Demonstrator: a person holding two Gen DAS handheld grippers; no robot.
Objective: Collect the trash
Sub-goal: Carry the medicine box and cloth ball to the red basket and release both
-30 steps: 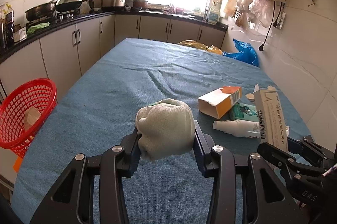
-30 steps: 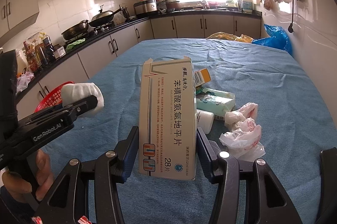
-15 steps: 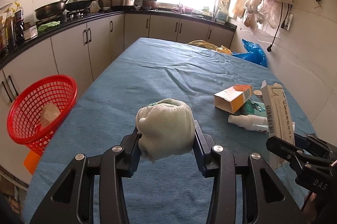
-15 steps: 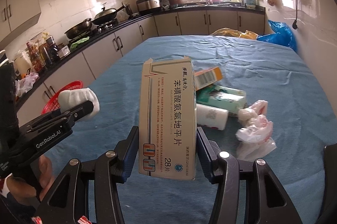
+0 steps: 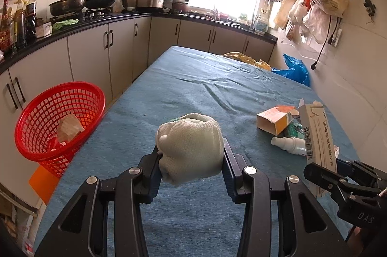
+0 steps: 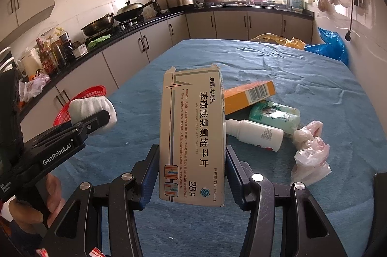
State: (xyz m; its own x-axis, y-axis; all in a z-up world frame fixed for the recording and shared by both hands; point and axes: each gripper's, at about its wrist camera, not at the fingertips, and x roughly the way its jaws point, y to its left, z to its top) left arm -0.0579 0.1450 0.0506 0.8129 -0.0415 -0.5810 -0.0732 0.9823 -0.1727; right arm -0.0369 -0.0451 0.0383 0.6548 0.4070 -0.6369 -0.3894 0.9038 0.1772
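Note:
My left gripper (image 5: 191, 160) is shut on a balled white cloth (image 5: 189, 148) and holds it above the blue table (image 5: 193, 92). My right gripper (image 6: 192, 162) is shut on an upright beige medicine box (image 6: 193, 136) above the table; the box also shows in the left wrist view (image 5: 318, 136). A red mesh basket (image 5: 58, 121) with a crumpled scrap inside stands off the table's left edge. On the table lie an orange box (image 6: 249, 96), a white bottle (image 6: 256, 133), a green pack (image 6: 275, 114) and crumpled white plastic (image 6: 310, 155).
Kitchen cabinets (image 5: 79, 56) and a counter with pans run along the left and back. A blue bag (image 5: 293, 69) and a yellow bag (image 5: 246, 61) lie at the table's far end. Bags hang on the right wall (image 5: 321, 0).
Both grippers have moved back and left with their loads; the red basket now shows nearer and more fully in the left wrist view.

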